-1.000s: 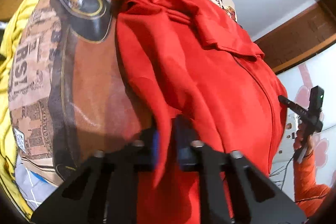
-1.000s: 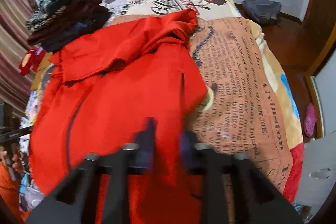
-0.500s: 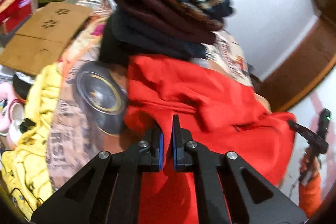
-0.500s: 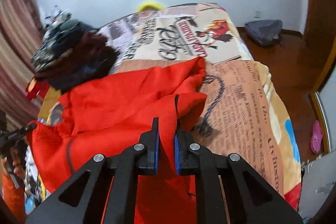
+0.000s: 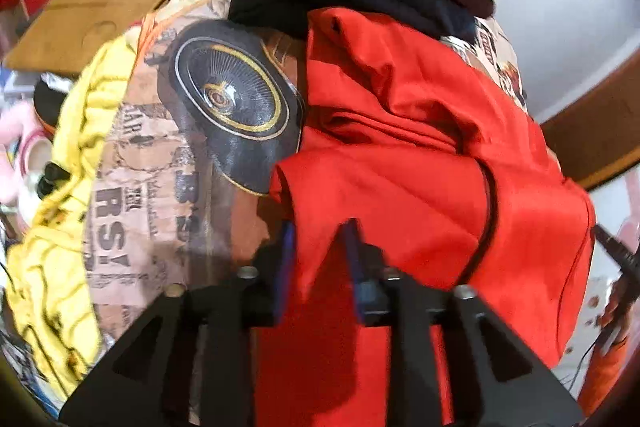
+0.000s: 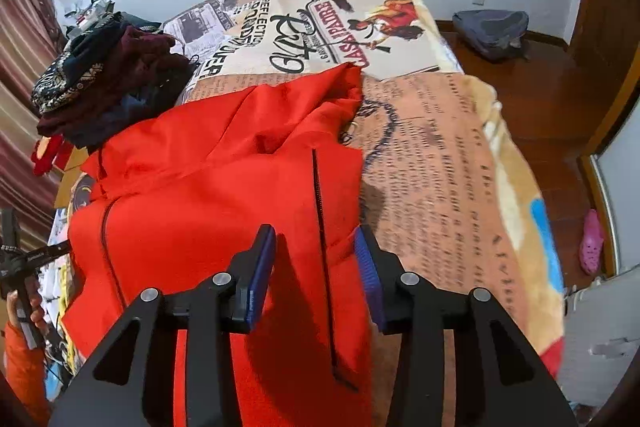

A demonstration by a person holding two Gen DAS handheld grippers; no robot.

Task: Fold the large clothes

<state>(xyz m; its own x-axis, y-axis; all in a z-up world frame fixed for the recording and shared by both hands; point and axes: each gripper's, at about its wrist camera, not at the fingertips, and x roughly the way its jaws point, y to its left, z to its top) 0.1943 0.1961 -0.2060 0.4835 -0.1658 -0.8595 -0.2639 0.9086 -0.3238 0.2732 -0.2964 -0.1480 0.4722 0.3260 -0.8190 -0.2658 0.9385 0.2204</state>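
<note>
- Red zip-up jacket point(image 6: 224, 195) is lying rumpled on the newspaper-print blanket point(image 6: 440, 163), right next to a stack of dark folded clothes point(image 6: 108, 83).
- Left gripper point(image 5: 318, 247): jaws opening, red fabric sits loose between the blue pads, no pinch.
- Right gripper point(image 6: 316, 259): same deal, jaws opening over the jacket's zipper edge, cloth between them but not clamped.
</note>
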